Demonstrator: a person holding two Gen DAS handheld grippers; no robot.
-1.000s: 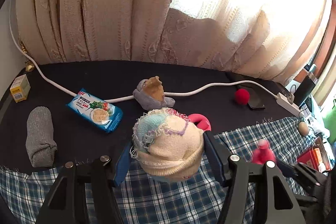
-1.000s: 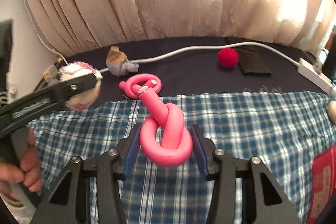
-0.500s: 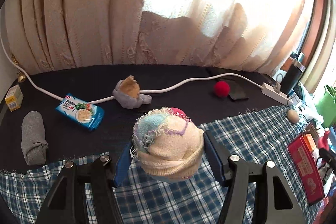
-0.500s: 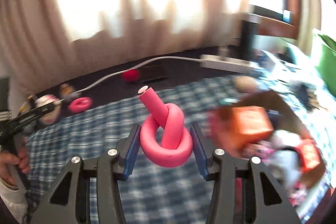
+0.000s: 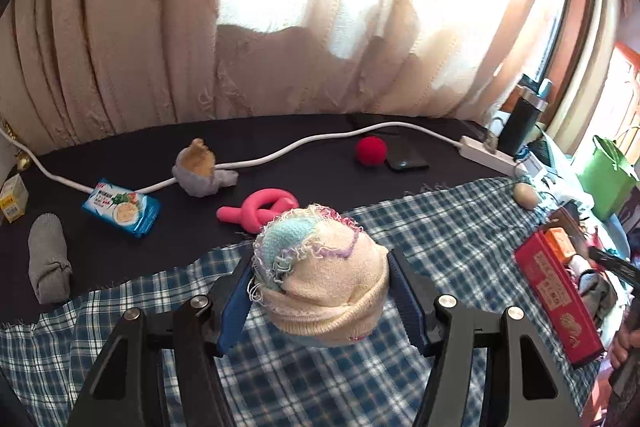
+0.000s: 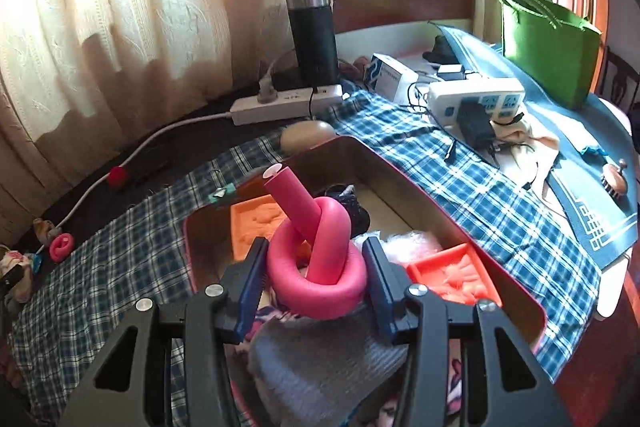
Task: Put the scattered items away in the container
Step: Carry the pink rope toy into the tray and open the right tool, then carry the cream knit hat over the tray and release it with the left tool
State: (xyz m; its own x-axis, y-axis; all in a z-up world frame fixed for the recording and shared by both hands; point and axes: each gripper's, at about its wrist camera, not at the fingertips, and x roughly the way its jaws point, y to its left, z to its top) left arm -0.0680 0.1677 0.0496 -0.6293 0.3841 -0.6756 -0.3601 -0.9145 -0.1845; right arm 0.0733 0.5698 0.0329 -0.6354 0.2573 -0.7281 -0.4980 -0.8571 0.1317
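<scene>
Now the container (image 6: 516, 291), a red-rimmed open box on the checked cloth (image 6: 460, 171), already holds orange moulded trays, grey knitwear and other soft things. Directly above it the right gripper (image 6: 316, 267) is closed on a knotted pink foam tube (image 6: 316, 255), its jaws pressing the loop from both sides. The left gripper (image 5: 320, 283) is clamped on a rolled cream sock bundle (image 5: 324, 275), held above the cloth well left of the box. Scattered items remain out on the dark surface: a second pink foam knot (image 5: 260, 209), a blue snack packet (image 5: 122, 209), a grey sock (image 5: 48, 263), a grey-and-tan bundle (image 5: 200, 167), a red ball (image 5: 371, 150) and an egg-shaped object (image 5: 526, 195). So the tidying looks partway through, with two items carried and several left. Compared with a second ago, the right gripper has swung from the open cloth over to the box, and the left view has turned rightward, bringing the box's red edge into sight.
</scene>
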